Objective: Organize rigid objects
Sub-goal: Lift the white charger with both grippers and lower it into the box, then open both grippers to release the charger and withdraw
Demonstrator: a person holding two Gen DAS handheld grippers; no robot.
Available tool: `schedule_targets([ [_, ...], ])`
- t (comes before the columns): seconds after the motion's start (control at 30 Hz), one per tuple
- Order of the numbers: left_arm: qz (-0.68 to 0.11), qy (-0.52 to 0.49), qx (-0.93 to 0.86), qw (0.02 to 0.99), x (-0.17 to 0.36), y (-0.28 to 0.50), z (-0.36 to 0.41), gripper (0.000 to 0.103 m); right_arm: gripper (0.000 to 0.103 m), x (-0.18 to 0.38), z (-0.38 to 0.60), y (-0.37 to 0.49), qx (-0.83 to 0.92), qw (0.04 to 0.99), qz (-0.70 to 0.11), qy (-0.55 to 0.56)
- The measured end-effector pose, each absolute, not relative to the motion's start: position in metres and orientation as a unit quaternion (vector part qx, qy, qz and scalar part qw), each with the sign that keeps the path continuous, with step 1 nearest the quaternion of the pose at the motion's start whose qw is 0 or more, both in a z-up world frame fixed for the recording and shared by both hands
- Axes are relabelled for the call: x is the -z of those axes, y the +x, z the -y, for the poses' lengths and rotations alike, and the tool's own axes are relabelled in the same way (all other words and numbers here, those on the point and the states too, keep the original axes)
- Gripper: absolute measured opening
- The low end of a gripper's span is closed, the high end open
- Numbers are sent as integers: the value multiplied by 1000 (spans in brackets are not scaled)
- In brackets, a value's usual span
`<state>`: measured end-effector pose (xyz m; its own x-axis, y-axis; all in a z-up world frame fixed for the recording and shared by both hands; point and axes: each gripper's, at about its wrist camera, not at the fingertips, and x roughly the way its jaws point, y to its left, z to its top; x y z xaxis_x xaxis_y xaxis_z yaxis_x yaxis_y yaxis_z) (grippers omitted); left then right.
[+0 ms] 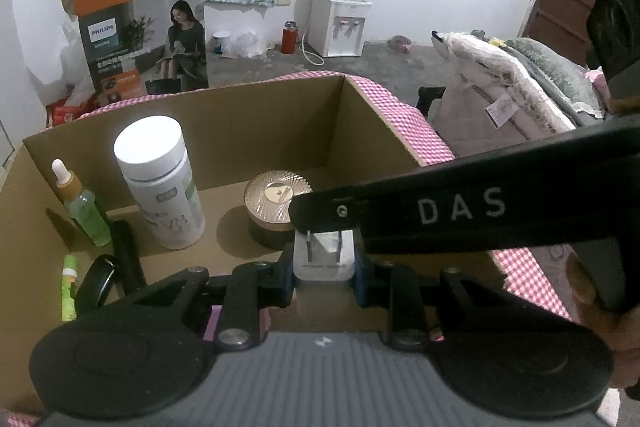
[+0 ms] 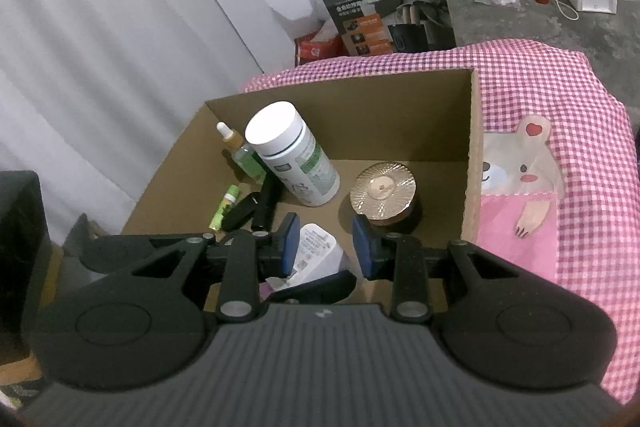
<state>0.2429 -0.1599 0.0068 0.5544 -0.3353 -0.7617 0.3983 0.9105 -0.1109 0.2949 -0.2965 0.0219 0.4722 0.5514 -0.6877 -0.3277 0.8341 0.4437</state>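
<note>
Here the left gripper (image 1: pixel 324 277) is pinching a white plug adapter (image 1: pixel 324 255) between its blue pads, prongs pointing up, over the near part of the open cardboard box (image 1: pixel 256 123). The right gripper (image 2: pixel 325 247) is hanging over the same box with its jaws spread wide and holding nothing; the adapter (image 2: pixel 316 255) is showing below them. Inside, a white bottle (image 1: pixel 160 183) is standing left of a round gold-lidded jar (image 1: pixel 274 203), with a green dropper bottle (image 1: pixel 82 207) at the far left.
</note>
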Motion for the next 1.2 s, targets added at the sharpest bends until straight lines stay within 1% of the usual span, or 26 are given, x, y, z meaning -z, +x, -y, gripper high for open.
schedule_targets([
  [0.33,-433,45,204,877,0,248,171,28,29,-17,297,301,-254,850,-450,96],
  [0.8,-443,40,190,875,7,256,174,28,29,-16,301,304,-252,854,-448,85],
  [0.93,-436,34,194,878,6,256,173,30,30,-16,302,303,-253,854,-445,90],
  [1.0,-436,31,197,878,5,256,171,35,31,-16,303,302,-253,854,-444,94],
  [1.07,-434,26,196,879,3,254,168,47,33,-16,306,301,-254,854,-442,104],
  [1.17,-420,16,197,885,-3,247,160,56,36,-20,310,298,-257,856,-433,119],
  [1.2,-415,12,198,888,-7,244,156,57,39,-23,311,296,-257,858,-429,120],
])
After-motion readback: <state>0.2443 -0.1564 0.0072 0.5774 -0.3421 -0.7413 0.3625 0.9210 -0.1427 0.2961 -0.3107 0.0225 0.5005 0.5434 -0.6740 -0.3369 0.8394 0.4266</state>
